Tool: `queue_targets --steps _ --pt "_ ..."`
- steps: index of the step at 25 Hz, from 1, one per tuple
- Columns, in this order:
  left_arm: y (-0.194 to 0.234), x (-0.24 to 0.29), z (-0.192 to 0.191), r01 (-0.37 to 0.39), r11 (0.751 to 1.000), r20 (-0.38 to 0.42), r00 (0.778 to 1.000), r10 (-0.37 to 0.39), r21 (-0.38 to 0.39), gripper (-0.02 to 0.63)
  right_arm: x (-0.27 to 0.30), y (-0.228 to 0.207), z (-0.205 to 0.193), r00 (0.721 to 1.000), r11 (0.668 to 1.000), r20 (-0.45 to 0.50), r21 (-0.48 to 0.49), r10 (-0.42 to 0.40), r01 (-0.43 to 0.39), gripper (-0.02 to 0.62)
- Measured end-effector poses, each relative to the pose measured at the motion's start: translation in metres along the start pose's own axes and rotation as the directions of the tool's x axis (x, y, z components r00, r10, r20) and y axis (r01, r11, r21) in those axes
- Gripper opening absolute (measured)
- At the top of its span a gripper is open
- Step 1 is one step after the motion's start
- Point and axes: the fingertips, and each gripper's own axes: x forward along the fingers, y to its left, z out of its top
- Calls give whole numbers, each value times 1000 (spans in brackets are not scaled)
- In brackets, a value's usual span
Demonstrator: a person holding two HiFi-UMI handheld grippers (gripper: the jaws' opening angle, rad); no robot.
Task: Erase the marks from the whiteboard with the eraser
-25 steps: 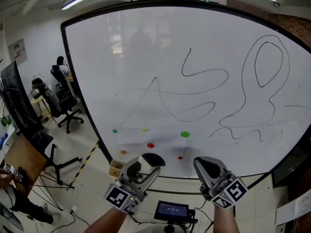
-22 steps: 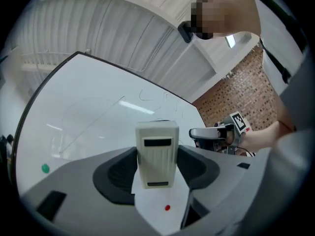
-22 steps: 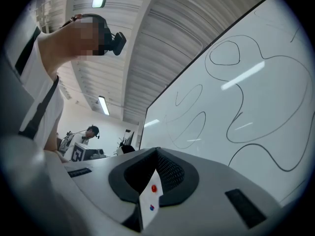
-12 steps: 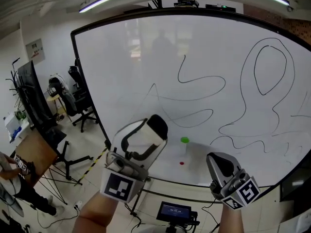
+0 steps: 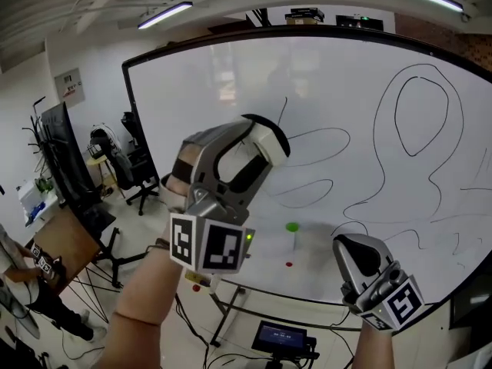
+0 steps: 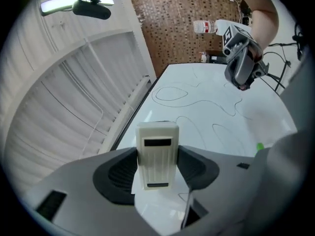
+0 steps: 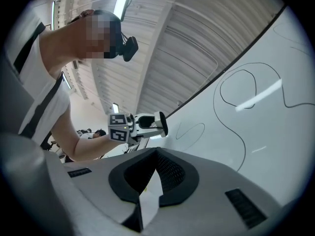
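Plainly, the left gripper (image 6: pixel 157 170) pinches the eraser (image 6: pixel 157 151) across its sides, held before the whiteboard's (image 5: pixel 346 83) left half. It looks light, stiff and slippery. The right gripper (image 7: pixel 147 183) is pressed together, empty.

Bright, even light from ceiling strip lamps (image 5: pixel 165 14) fills the room, and few hard shadows fall. The whiteboard (image 5: pixel 346 91) carries pale reflections near its upper left in the head view and a white streak of glare in the right gripper view. Wide-angle lenses bow the whiteboard's dark edge into a curve, and both gripper views sit inside a black round border. In the left gripper view one lamp (image 6: pixel 64 4) burns out white at top left. The left gripper (image 6: pixel 157 167) holds the eraser (image 6: pixel 157 141) sharp between its tongs, while its grey body nearest the lens goes soft.
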Motion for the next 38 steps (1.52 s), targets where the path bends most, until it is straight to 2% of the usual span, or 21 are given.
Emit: queue_targets --steps 4,7,9,11,15,18,20,23,24,27,30,33,38 --pt "19 34 0 72 993 -58 996 -67 90 272 3 5 7 1000 1000 17 -9 13 -13 15" --pt "22 54 7 123 974 -87 990 -108 189 272 -2 6 2 1000 1000 13 6 2 -2 15" --pt "22 65 10 116 956 -99 991 -93 268 272 -6 2 -2 1000 1000 9 19 -12 11 15" --pt "27 74 13 98 946 -104 992 -69 310 266 -11 -2 -3 1000 999 10 25 -26 25 15" --pt "49 82 10 61 956 -108 994 -31 286 265 -18 -5 -3 999 999 12 28 -46 46 15" --pt "59 83 7 30 945 -124 992 11 326 264 -22 -11 -9 998 997 6 46 -66 66 15" --pt "57 82 7 35 915 -140 990 24 401 264 -24 -14 -14 997 995 -1 61 -78 77 15" --pt "44 80 4 80 830 -178 984 23 552 262 -25 -15 -19 996 994 -6 73 -85 85 15" --pt "37 78 5 103 808 -187 982 9 580 262 -24 -15 -20 996 993 -7 77 -86 86 15" --pt "16 74 9 152 785 -196 980 -40 601 262 -24 -14 -23 996 992 -6 91 -89 89 15" --pt "-2 68 8 173 774 -205 977 -57 609 262 -22 -11 -27 996 990 -9 106 -88 88 15" --pt "-25 60 2 225 758 -221 969 -110 612 262 -22 -9 -31 996 989 -11 118 -87 87 15" --pt "-57 43 -11 306 714 -241 951 -194 629 262 -22 -5 -34 996 989 -21 118 -83 85 15"
